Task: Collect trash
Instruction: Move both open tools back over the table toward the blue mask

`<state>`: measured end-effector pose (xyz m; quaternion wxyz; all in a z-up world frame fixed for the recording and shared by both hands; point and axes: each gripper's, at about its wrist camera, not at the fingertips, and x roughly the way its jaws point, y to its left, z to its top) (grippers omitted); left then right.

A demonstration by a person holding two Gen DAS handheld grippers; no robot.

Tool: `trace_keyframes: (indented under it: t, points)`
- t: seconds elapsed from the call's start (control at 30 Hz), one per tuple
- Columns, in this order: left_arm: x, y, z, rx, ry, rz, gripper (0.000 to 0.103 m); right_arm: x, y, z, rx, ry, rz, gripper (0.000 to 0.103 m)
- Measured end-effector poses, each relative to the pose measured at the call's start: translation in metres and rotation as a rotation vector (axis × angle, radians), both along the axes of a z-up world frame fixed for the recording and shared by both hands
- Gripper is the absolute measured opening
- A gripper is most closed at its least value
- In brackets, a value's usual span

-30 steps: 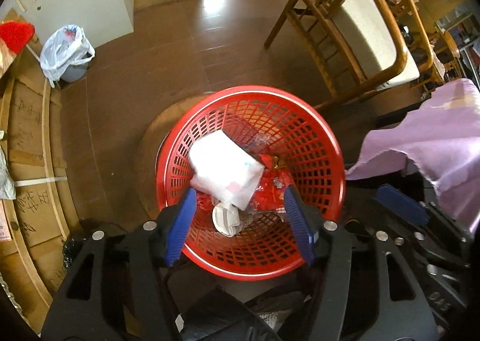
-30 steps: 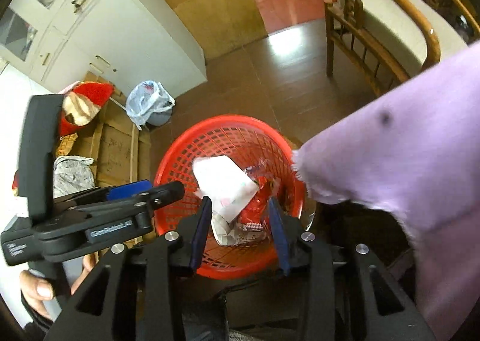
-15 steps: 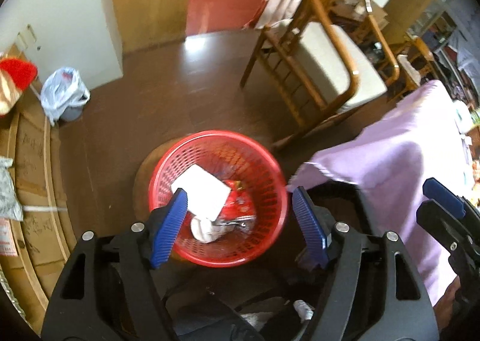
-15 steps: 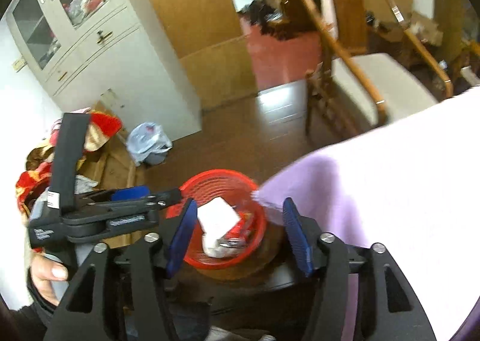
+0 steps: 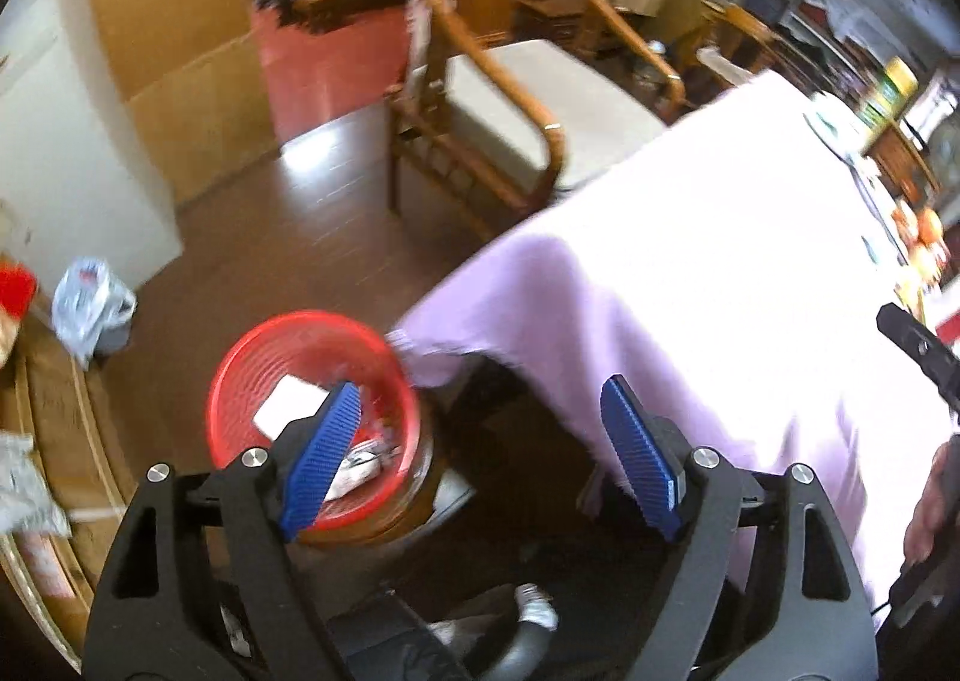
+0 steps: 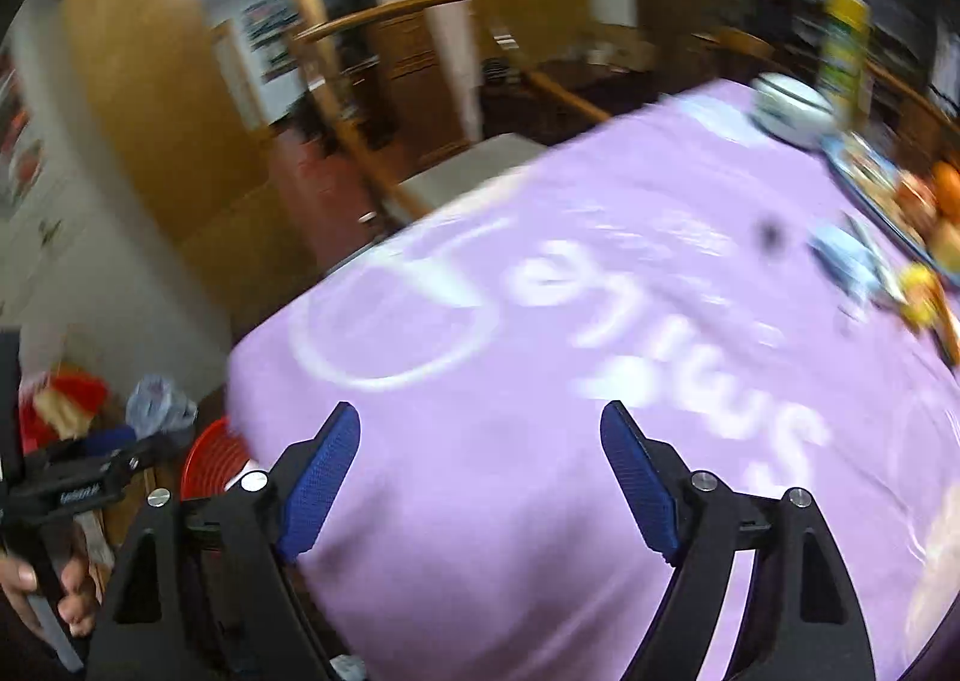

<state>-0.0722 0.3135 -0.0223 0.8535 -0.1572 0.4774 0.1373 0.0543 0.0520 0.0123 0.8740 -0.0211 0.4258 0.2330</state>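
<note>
The red mesh basket (image 5: pixel 312 339) stands on a low round stool, below and left of the table, with a white paper (image 5: pixel 288 408) and crumpled wrappers in it. My left gripper (image 5: pixel 480 390) hangs high above the stool's right side. Its jaws are opening and nothing is between them. My right gripper (image 6: pixel 480 420) hovers over the purple tablecloth (image 6: pixel 600 351), its jaws also opening on nothing. Only a sliver of the basket (image 6: pixel 210 459) shows at the cloth's left edge there. Blurred small items, one blue (image 6: pixel 852 261) and one yellow (image 6: pixel 918 291), lie at the table's far right.
A wooden chair (image 5: pixel 510 99) with a pale cushion stands beyond the table. A lined bin (image 5: pixel 90 303) sits by the white cabinet (image 5: pixel 60 141), with cardboard (image 5: pixel 48 411) on the left. A bowl (image 6: pixel 792 105), a green can (image 6: pixel 846 51) and fruit (image 6: pixel 948 183) crowd the table's far end.
Both grippers rose away from the basket and swung right toward the table. Their jaws spread wider. The basket shrank to the lower left of both views.
</note>
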Motion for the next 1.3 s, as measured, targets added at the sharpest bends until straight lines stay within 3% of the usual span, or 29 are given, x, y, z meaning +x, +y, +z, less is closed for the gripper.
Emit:
trace_keyframes:
  t: [0.3, 0.7, 1.13, 1.3]
  points:
    - [0.063, -0.117, 0.020, 0.091, -0.023, -0.236, 0.085, 0.035, -0.122, -0.004, 0.028, -0.011, -0.241, 0.082]
    - [0.127, -0.222, 0.030, 0.115, -0.120, -0.431, 0.085, 0.027, -0.220, -0.007, -0.054, -0.068, -0.488, 0.086]
    - [0.190, -0.328, 0.032, 0.157, -0.144, -0.610, 0.086, 0.024, -0.286, -0.005, -0.018, -0.083, -0.649, 0.087]
    - [0.216, -0.348, 0.031, 0.123, -0.128, -0.628, 0.086, 0.023, -0.301, -0.004, -0.022, -0.111, -0.703, 0.087]
